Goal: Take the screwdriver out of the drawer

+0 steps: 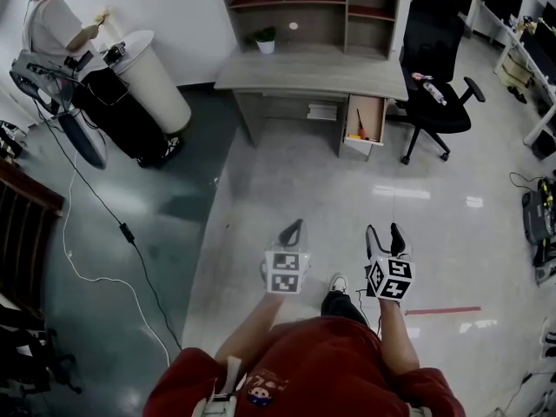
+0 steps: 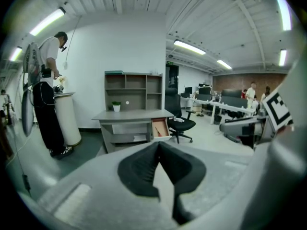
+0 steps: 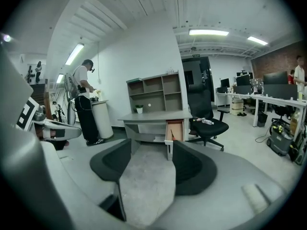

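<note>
In the head view, the left gripper and the right gripper are held side by side at lower centre. They are above the pale floor and well apart from the desk at top centre. The drawer under the desk's right end stands open. The screwdriver lies inside it, a dark shaft with its orange handle toward the drawer's front. A black office chair stands just right of the drawer. A small potted plant sits toward the back left of the desktop. In the upper left corner a person in a white top stands at a white round stand.

In the left gripper view, the jaws are pressed together at their tips with nothing pinched between them — only a narrow wedge of floor shows below the point where they meet. The desk sits at mid-frame beyond the tips. The open drawer is at the desk's right end, and a thin dark line inside it is the tool, too small to read further.

In the right gripper view, the jaws are spread wide and hold nothing — bare floor fills the gap. The open drawer shows at centre frame, just above the right jaw's tip but far off across the floor. The screwdriver is visible inside it, with a spot of orange at its near end.
</note>
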The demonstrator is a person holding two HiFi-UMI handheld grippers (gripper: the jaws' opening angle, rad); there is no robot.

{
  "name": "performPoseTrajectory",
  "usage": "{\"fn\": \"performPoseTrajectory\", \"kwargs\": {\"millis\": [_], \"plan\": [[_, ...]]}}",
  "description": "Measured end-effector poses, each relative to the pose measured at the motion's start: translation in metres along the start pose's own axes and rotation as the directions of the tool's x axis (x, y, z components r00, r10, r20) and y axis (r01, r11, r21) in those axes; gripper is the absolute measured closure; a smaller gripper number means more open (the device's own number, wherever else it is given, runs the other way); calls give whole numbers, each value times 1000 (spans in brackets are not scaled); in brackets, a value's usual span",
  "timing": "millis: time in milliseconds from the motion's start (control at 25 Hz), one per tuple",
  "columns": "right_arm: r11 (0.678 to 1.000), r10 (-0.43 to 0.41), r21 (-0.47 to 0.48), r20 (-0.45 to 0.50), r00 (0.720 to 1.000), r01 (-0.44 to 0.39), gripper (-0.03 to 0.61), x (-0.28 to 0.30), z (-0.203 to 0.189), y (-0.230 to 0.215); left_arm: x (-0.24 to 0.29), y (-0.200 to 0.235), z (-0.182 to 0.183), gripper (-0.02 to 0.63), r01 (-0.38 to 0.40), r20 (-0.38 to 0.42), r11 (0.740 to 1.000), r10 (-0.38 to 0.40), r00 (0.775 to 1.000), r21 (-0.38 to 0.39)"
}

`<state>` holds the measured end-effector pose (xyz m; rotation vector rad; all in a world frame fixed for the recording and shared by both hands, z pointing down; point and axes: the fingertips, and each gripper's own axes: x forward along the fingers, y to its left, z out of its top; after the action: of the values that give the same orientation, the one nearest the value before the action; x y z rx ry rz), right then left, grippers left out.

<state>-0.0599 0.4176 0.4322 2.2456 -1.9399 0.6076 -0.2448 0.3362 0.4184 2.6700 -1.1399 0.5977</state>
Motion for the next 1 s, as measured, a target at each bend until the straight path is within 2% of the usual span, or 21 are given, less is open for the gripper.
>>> {"fn": "performPoseTrajectory", "kwargs": {"millis": [400, 1000], "plan": [[1000, 10, 19, -38, 999, -10, 310, 64, 29, -65, 88, -20, 39, 615, 5, -31, 1000, -5, 1000, 6], [998, 41, 45, -66, 997, -38, 310, 173, 72, -156, 219, -23, 92, 615, -27, -66, 1000, 27, 997, 3]]}}
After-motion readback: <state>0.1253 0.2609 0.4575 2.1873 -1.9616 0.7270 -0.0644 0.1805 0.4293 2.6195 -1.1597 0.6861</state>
